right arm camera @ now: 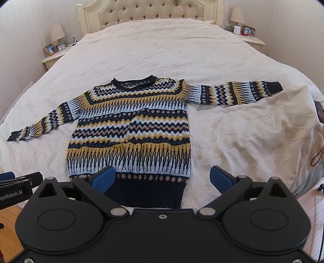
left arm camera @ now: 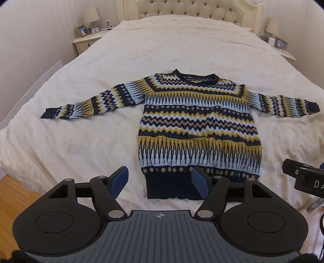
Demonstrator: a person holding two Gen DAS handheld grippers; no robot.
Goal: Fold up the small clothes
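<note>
A patterned knit sweater (left arm camera: 198, 125) in navy, yellow, light blue and tan lies flat on the bed, face up, both sleeves spread out sideways, navy hem toward me. It also shows in the right wrist view (right arm camera: 129, 129). My left gripper (left arm camera: 160, 182) is open and empty, hovering above the hem's left part. My right gripper (right arm camera: 162, 178) is open and empty, hovering above the hem's right corner. The right gripper's body shows at the left wrist view's right edge (left arm camera: 303, 178); the left gripper's body shows at the right wrist view's left edge (right arm camera: 18, 186).
The cream bedspread (left arm camera: 162, 46) covers a wide bed with a tufted headboard (left arm camera: 192, 10). Nightstands with lamps and photo frames stand on both sides (left arm camera: 87, 38) (right arm camera: 253, 40). Wooden floor (left arm camera: 14, 198) shows at the bed's near left corner. The bedspread bunches at the right (right arm camera: 263, 131).
</note>
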